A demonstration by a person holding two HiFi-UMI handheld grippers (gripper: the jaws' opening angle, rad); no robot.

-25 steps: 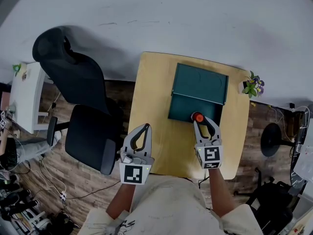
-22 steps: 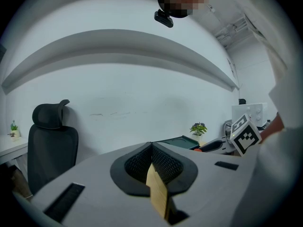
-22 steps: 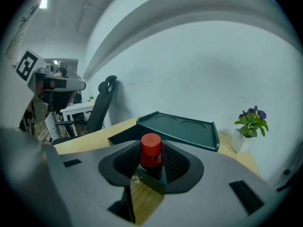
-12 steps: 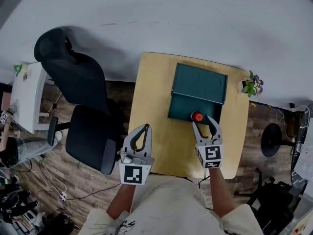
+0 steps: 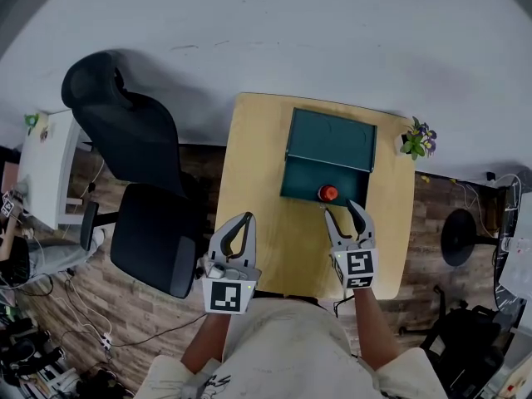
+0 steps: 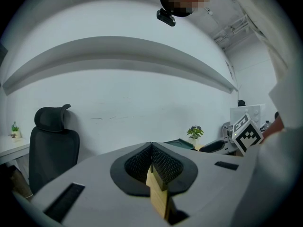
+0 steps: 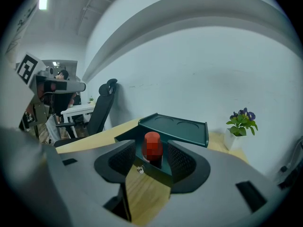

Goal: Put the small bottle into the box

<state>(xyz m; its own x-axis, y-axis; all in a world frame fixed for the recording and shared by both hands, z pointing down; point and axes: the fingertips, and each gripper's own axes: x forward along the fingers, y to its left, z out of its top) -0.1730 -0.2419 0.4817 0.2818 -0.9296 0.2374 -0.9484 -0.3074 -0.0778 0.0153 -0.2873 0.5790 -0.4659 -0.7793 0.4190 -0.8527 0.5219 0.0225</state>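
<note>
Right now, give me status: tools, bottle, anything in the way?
Right tool jaws just opened wide, nothing between them. Left tool shut, empty. Small bottle standing in box, clear of tool. Nothing blocking.

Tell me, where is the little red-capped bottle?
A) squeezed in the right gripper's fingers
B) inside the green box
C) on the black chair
B: the small bottle stands inside the box; the right gripper has just been opening its fingers, with nothing between them.
</note>
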